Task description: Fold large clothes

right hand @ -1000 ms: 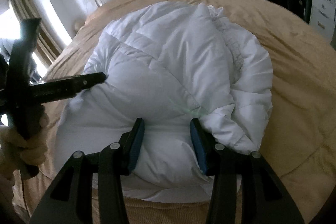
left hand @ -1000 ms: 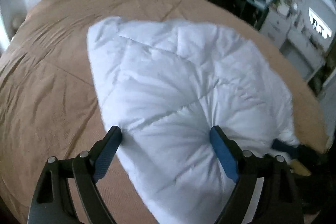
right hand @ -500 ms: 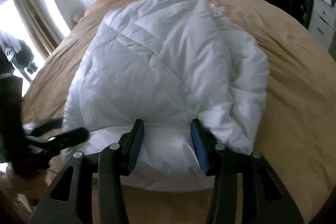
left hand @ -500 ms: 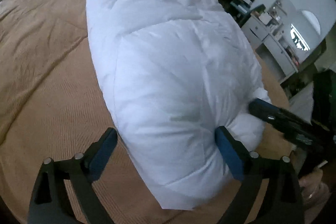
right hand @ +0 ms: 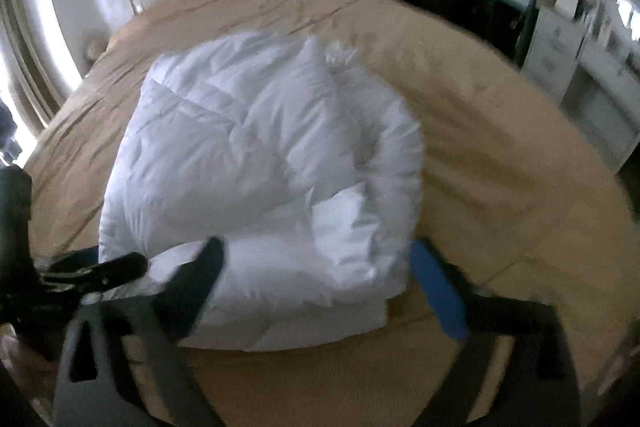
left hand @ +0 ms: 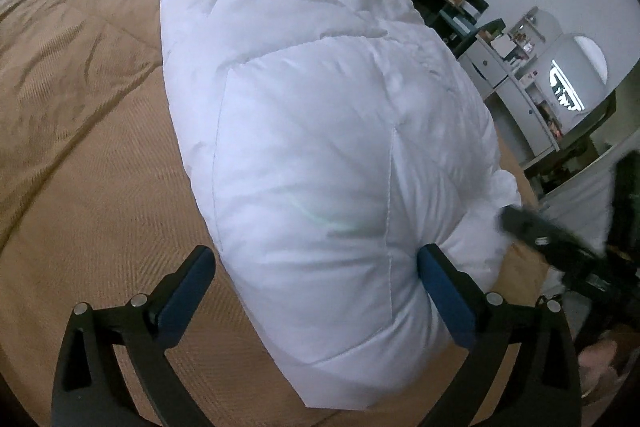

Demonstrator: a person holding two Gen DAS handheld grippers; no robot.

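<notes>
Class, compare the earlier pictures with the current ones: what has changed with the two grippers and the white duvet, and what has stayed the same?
The right gripper let go: its jaws are opening off the white duvet. The left gripper widened and dropped lower. The duvet stays folded on the tan bedspread.

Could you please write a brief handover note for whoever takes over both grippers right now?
Left gripper: jaws opening, wide around the near end of the white duvet, not gripping it.
Right gripper: jaws opening, astride the duvet's near edge, nothing held.
The duvet lies folded into a thick bundle on the tan bedspread, near the foot of the bed.
Done: the fold has been laid down.
Left: probably tidy the loose layers on the right side, or fold once more.
</notes>
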